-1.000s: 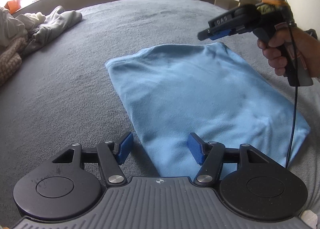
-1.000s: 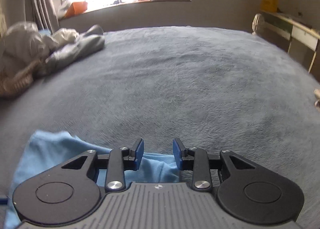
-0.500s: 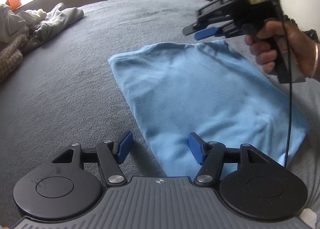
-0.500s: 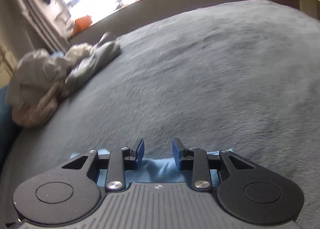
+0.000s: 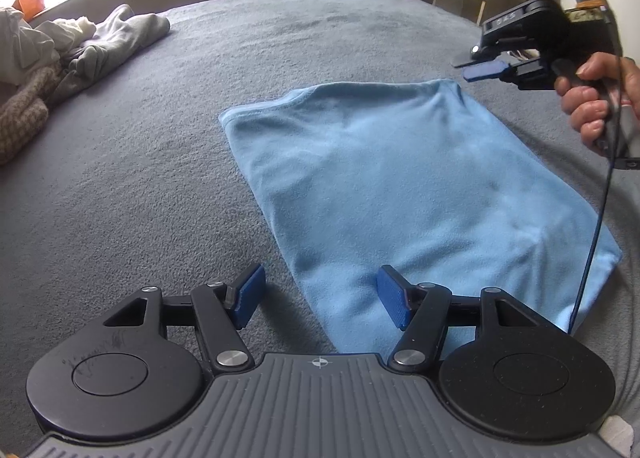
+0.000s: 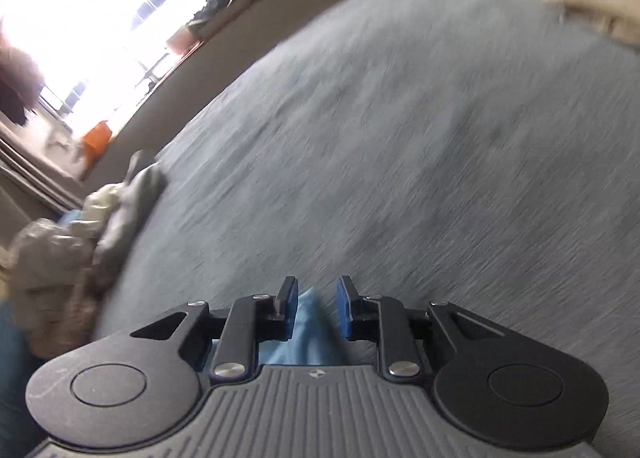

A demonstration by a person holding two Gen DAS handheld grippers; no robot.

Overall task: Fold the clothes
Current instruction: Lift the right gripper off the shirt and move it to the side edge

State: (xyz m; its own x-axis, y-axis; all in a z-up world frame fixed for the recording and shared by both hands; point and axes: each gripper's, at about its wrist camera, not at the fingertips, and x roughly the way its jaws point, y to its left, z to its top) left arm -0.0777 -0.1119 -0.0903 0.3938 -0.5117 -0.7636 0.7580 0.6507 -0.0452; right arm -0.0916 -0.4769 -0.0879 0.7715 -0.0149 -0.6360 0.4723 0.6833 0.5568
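Grey bedspread holds a clothes heap, well apart from the blue garment.

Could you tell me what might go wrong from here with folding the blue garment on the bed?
1. The right gripper is closing above the far corner of the blue garment; it may shut on air.
2. Its cable hangs across the garment's right edge and could drag the fold.
3. The left gripper straddles the near edge, open; a shallow pinch may catch one layer only.
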